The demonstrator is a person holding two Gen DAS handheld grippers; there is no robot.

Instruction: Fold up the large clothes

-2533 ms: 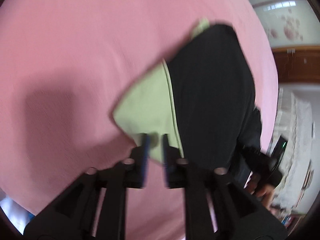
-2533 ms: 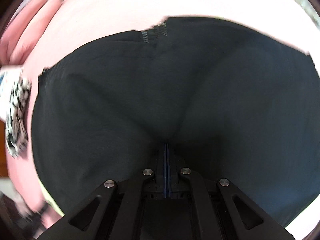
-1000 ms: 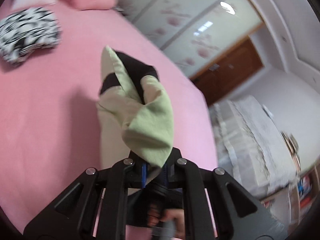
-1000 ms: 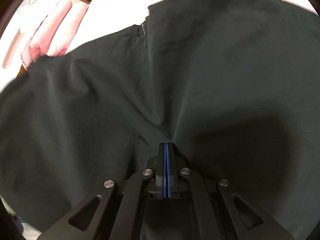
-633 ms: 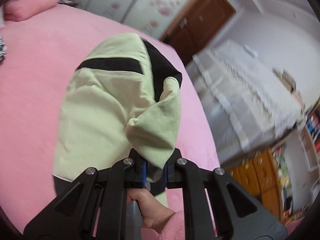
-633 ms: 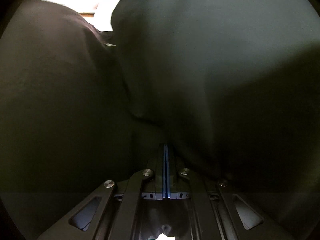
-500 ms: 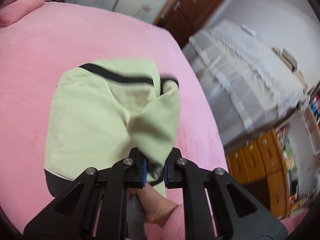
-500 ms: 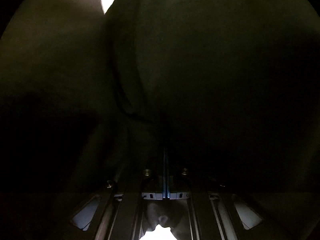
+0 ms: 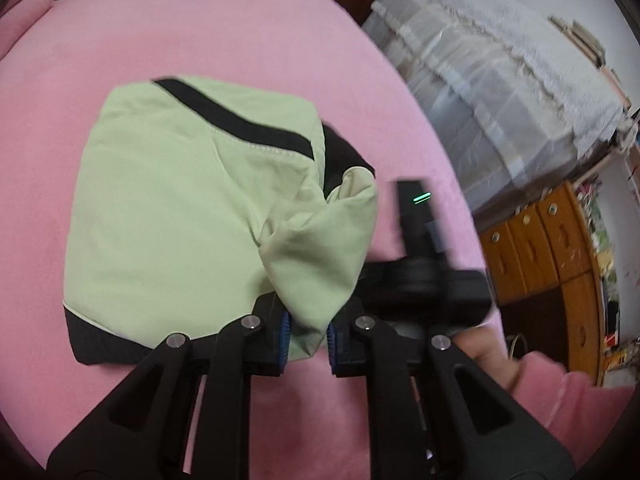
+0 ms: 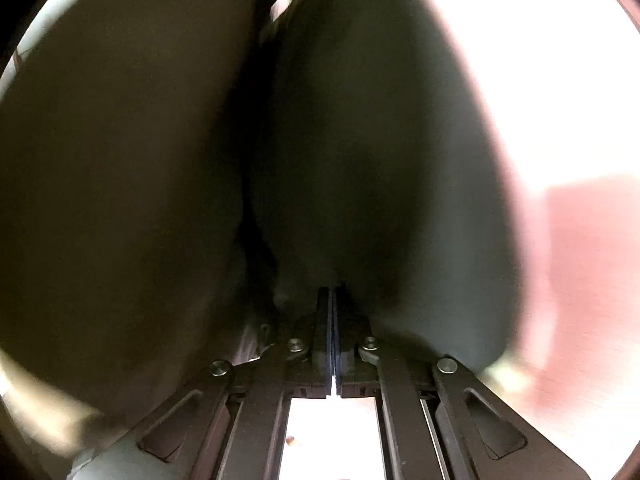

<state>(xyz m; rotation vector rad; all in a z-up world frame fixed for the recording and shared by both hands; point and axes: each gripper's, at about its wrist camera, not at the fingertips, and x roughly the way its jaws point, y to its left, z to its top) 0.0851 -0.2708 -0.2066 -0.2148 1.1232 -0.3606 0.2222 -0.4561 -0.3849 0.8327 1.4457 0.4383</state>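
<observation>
While both fingers pinch its corners, the garment [image 9: 168,208] lies folded, running away across the bed [image 9: 240,28].

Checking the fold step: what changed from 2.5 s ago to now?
The left gripper, then open at the green flap, took hold of it and carried it over; the garment now lies green side up on the pink bed. The right gripper stayed shut on dark fabric, which swelled to cover most of its view.

My left gripper [image 9: 306,334] now lays the green-and-black garment [image 9: 180,216] folded flat ahead on the pink bed [image 9: 240,32]; my right gripper [image 9: 420,276] appears alongside.
</observation>
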